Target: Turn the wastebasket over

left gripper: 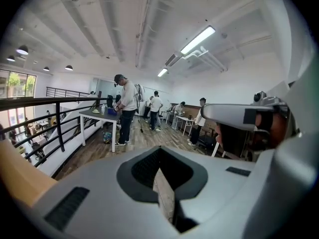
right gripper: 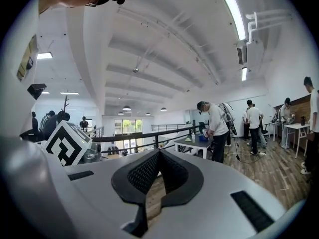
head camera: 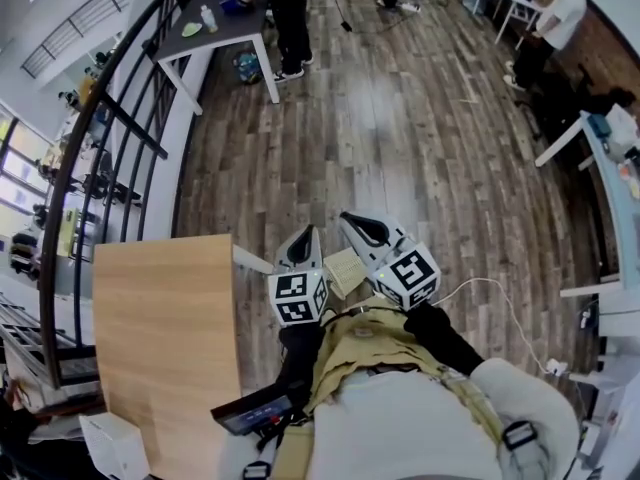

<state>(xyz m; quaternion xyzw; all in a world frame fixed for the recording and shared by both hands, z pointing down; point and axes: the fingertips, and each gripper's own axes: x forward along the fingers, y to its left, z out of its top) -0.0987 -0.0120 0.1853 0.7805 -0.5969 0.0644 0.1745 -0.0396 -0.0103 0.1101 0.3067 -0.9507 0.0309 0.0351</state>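
1. The left gripper (head camera: 308, 236) and the right gripper (head camera: 352, 222) are held side by side, close before the person's chest. They point out into the room and not down at the work. I judge this to be a resting pose, away from the task.
2. In the left gripper view the dark pads (left gripper: 144, 168) meet at the tip. Behind the tip only the wooden floor (left gripper: 147, 137) shows through the slit, so this gripper is closed on nothing.
3. The right gripper view shows the same. The pads are pressed together at the tip and nothing lies between them.
4. A pale woven piece shows in the head view in the gap between the two grippers, lower than both. I take it for the wastebasket (head camera: 345, 271), standing on the floor. No jaw is on it. The grippers hide most of it, so I cannot tell whether its mouth or its bottom is up.
5. A wooden table top (head camera: 165, 338) lies to the left of the left gripper, lower than it, and is not touched.
6. Both grippers are empty and high above the wastebasket, so I judge that no turning is under way now. To grip its rim, the jaws must first open and come down.
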